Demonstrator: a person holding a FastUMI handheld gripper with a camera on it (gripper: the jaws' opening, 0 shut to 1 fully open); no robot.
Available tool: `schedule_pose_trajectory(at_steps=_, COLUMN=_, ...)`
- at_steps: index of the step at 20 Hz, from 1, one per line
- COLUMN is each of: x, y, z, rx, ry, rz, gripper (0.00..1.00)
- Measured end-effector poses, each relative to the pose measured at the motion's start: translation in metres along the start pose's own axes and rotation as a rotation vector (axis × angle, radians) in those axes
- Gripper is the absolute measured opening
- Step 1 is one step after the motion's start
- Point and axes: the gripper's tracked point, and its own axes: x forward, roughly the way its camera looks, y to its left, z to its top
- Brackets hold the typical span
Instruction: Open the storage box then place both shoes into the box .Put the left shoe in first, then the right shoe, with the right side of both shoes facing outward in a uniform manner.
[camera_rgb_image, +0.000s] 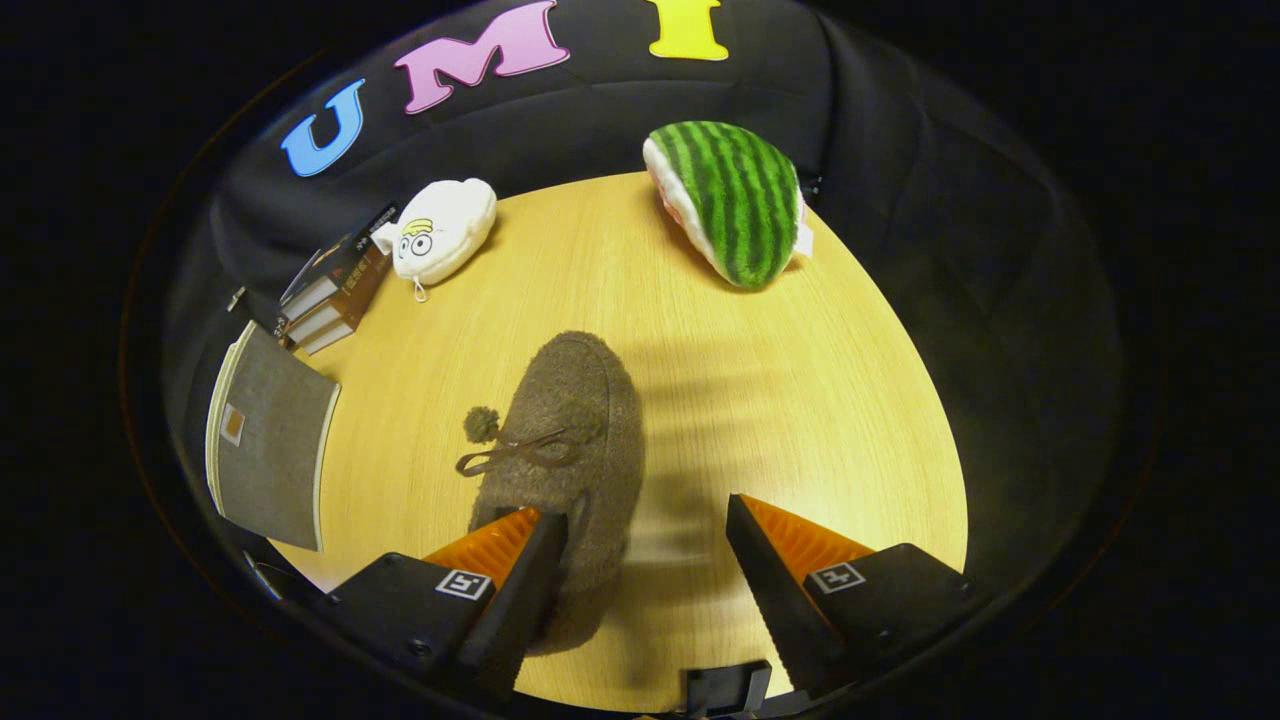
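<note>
A light wooden table with a rounded edge takes up the middle of the frame, its grain running across. Striped shadows fall over it at centre right. Black cloth hangs as the wall behind it along the top, creased in soft folds, and runs down the right side into darkness. Light falls brightest on the tabletop from above

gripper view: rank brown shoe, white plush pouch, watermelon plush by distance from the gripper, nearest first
Gripper fingers are open.
1. Brown shoe: between the fingers, against the left one.
2. White plush pouch: far beyond, left, beside the books.
3. Watermelon plush: far beyond, right. Too close to call against the pouch.
</note>
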Motion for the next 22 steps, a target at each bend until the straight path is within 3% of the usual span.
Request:
schedule_pose_trajectory(at_steps=3, x=0.013, y=0.001, z=-0.006, rx=0.048, ry=0.050, rz=0.014, gripper=0.98)
schedule_pose_trajectory(at_steps=4, x=0.015, y=0.005, z=-0.006, rx=0.084, ry=0.063, rz=0.042, gripper=0.92)
schedule_pose_trajectory(at_steps=5, x=0.015, y=0.011, z=-0.006, rx=0.117, ry=0.074, rz=0.062, gripper=0.84)
schedule_pose_trajectory(at_steps=6, x=0.016, y=0.015, z=-0.009, rx=0.133, ry=0.083, rz=0.078, gripper=0.63)
schedule_pose_trajectory(at_steps=8, x=0.017, y=0.020, z=-0.008, rx=0.114, ry=0.084, rz=0.070, gripper=0.32)
schedule_pose_trajectory(at_steps=11, x=0.016, y=0.016, z=-0.006, rx=0.113, ry=0.070, rz=0.031, gripper=0.19)
schedule_pose_trajectory(at_steps=12, x=0.015, y=0.016, z=-0.005, rx=0.129, ry=0.060, rz=0.030, gripper=0.09)
schedule_pose_trajectory(at_steps=16, x=0.004, y=0.027, z=-0.008, rx=0.186, ry=0.074, rz=0.071, gripper=0.05)
schedule_pose_trajectory(at_steps=22, x=-0.046, y=0.080, z=0.031, rx=0.299, ry=0.010, rz=0.151, gripper=0.05)
